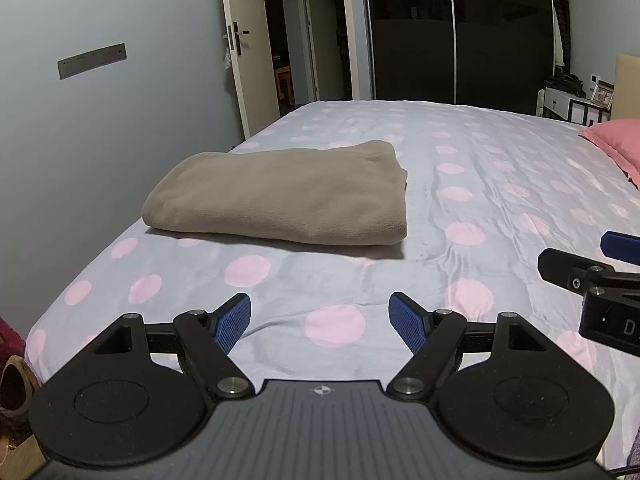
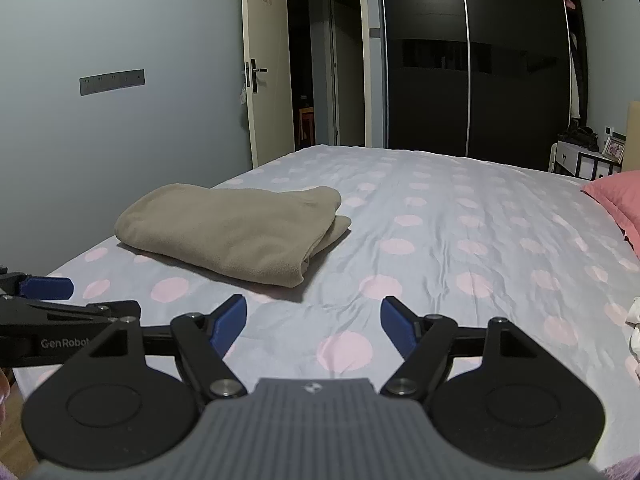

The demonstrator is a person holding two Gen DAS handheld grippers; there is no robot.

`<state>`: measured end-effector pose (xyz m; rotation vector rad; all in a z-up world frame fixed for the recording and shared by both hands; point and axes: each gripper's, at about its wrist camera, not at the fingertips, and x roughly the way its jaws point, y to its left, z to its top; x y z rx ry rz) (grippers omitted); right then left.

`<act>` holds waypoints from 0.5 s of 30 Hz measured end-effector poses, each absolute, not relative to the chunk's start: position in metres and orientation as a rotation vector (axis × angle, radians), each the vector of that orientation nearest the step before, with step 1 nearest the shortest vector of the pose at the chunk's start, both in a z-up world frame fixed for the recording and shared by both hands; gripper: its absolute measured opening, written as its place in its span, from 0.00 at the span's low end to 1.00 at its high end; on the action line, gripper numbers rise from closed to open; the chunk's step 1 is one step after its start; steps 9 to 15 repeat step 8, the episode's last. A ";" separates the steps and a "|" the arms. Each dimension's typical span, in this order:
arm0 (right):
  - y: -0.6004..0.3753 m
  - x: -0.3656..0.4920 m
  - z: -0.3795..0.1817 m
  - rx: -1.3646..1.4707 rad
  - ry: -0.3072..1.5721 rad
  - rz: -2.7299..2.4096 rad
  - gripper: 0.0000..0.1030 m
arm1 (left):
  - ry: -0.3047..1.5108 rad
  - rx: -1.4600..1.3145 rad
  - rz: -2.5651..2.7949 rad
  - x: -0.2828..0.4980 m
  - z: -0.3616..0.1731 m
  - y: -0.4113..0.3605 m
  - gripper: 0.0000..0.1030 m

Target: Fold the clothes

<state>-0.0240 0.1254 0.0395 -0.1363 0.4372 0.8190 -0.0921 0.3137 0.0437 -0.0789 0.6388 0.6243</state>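
A folded beige fleece garment [image 1: 280, 196] lies flat on the bed near its left edge; it also shows in the right wrist view [image 2: 232, 232]. My left gripper [image 1: 320, 324] is open and empty, held above the bedsheet a short way in front of the garment. My right gripper [image 2: 312, 324] is open and empty, also above the sheet, to the right of the left one. The right gripper's tip shows at the right edge of the left wrist view [image 1: 592, 264]. The left gripper's tip shows at the left edge of the right wrist view [image 2: 44, 292].
The bed [image 1: 480, 184] has a grey sheet with pink dots. A pink pillow [image 1: 616, 140] lies at the far right. A grey wall runs along the left. An open door [image 1: 248, 48], a dark wardrobe [image 1: 460, 32] and a white side table [image 1: 568, 104] stand behind the bed.
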 end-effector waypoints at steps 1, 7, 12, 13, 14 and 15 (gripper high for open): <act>0.125 -0.024 0.040 -0.136 0.437 0.819 0.74 | 0.638 -0.079 0.624 -0.092 0.044 0.314 0.73; 0.124 -0.025 0.038 -0.136 0.436 0.820 0.74 | 0.633 -0.076 0.621 -0.093 0.044 0.314 0.73; 0.124 -0.025 0.038 -0.136 0.436 0.820 0.74 | 0.630 -0.073 0.622 -0.093 0.044 0.314 0.73; 0.124 -0.025 0.038 -0.136 0.436 0.820 0.74 | 0.630 -0.073 0.622 -0.093 0.044 0.314 0.73; 0.124 -0.025 0.038 -0.136 0.436 0.820 0.74 | 0.630 -0.073 0.622 -0.093 0.044 0.314 0.73; 0.124 -0.025 0.038 -0.136 0.436 0.820 0.74 | 0.630 -0.073 0.622 -0.093 0.044 0.314 0.73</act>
